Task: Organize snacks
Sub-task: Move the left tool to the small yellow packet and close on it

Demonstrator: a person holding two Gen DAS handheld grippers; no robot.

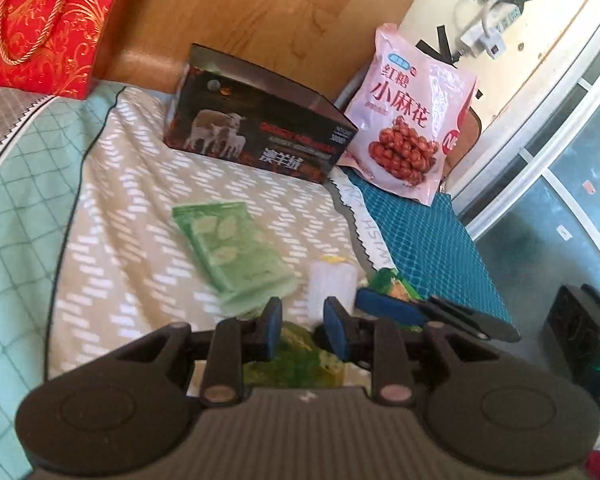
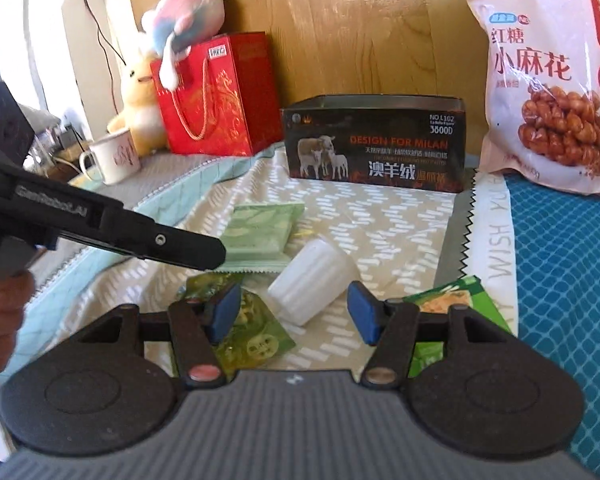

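Both tongs are open and holding nothing. The right gripper has its jaws spread wide, with the white ribbed cup lying on its side just beyond them on the beige blanket. The left gripper hangs over a yellow-green packet. A pale green packet lies nearby, with open blanket up to the black box. The pink snack bag leans on the headboard.

A pale green packet lies flat beside a tipped white ribbed cup. Two green snack packs flank it.
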